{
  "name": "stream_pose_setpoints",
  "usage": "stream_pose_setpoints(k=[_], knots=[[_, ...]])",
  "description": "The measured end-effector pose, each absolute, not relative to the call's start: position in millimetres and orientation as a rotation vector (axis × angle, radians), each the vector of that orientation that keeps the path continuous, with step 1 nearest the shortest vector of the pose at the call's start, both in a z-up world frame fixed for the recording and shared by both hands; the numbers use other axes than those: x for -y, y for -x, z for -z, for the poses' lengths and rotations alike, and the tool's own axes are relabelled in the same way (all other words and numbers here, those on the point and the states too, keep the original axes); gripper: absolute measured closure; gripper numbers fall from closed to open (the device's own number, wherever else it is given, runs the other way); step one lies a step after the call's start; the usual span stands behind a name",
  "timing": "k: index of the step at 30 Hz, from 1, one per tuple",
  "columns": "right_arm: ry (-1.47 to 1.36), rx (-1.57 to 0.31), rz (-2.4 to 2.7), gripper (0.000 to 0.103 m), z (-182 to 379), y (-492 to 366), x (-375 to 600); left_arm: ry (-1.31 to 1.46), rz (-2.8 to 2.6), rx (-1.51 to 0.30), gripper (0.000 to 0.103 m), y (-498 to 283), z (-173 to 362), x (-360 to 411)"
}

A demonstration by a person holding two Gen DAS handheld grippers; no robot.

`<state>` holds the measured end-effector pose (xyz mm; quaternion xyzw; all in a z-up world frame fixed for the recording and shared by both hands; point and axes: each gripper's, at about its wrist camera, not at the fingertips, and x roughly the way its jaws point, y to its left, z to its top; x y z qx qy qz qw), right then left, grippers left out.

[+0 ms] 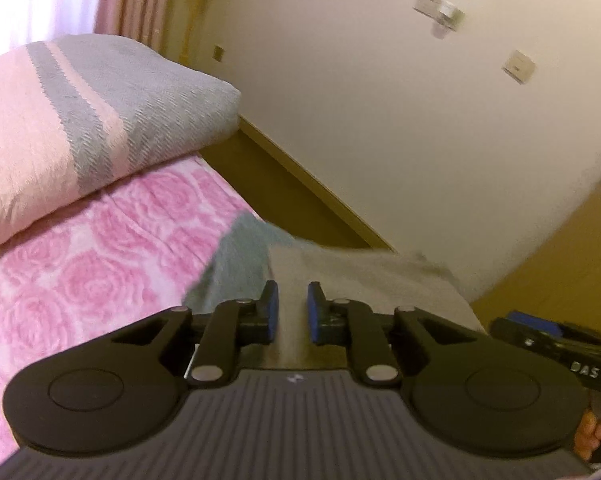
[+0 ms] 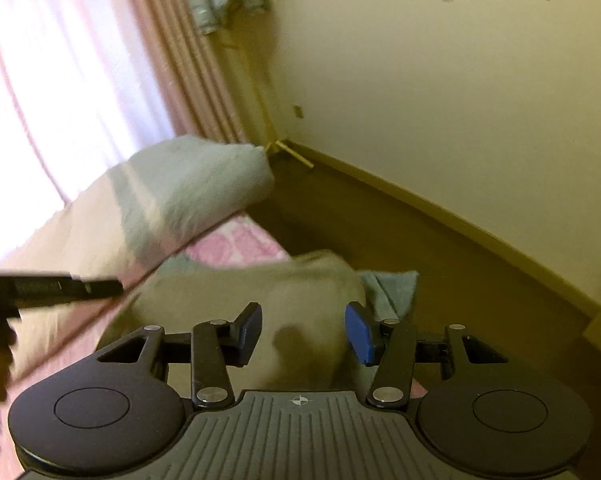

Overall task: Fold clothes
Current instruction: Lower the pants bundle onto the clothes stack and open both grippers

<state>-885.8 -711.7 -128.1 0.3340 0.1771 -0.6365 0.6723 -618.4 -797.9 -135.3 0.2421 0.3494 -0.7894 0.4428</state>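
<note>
A beige-grey garment [image 1: 364,284] lies bunched at the corner of the bed, on top of a teal cloth [image 1: 236,264]. My left gripper [image 1: 293,307] hovers just over the garment with its blue pads a narrow gap apart and nothing pinched between them. In the right wrist view the same beige garment [image 2: 300,280] sits below my right gripper [image 2: 304,333], which is wide open and empty. The teal cloth [image 2: 392,284] pokes out to its right. Motion blur hides the folds of the garment.
A pink rose-patterned bedspread [image 1: 80,272] covers the bed, with a pink and grey pillow [image 1: 80,112] at its head. Beyond the bed edge are brown floor [image 2: 420,240], a cream wall and pink curtains [image 2: 188,60]. The other gripper [image 1: 560,344] and a hand [image 1: 592,432] are close on the right.
</note>
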Motion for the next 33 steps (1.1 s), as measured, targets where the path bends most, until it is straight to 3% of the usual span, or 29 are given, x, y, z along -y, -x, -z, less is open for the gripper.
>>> stream_pose_setpoints(k=[6,9,27,31,33], knots=[[-0.737,-0.509,1.38,0.053,142.8,856.1,678.9,-0.719,1.935,-0.852,0.098,630.7,163.5,761.6],[-0.765,-0.555,1.351,0.059,163.8,840.5,670.4,-0.733,1.895,-0.847,0.099,623.7,179.4,757.1],[-0.826,-0.594,1.38,0.059,172.9,822.6,667.2,-0.805,1.819,-0.828,0.099,627.3,164.9,742.9],[-0.842,-0.579,1.425,0.059,153.2,818.2,657.7,-0.822,1.816,-0.803,0.096,624.0,142.4,728.7],[-0.857,-0.569,1.449,0.059,142.3,816.0,650.6,-0.817,1.825,-0.79,0.083,620.3,127.9,719.5]])
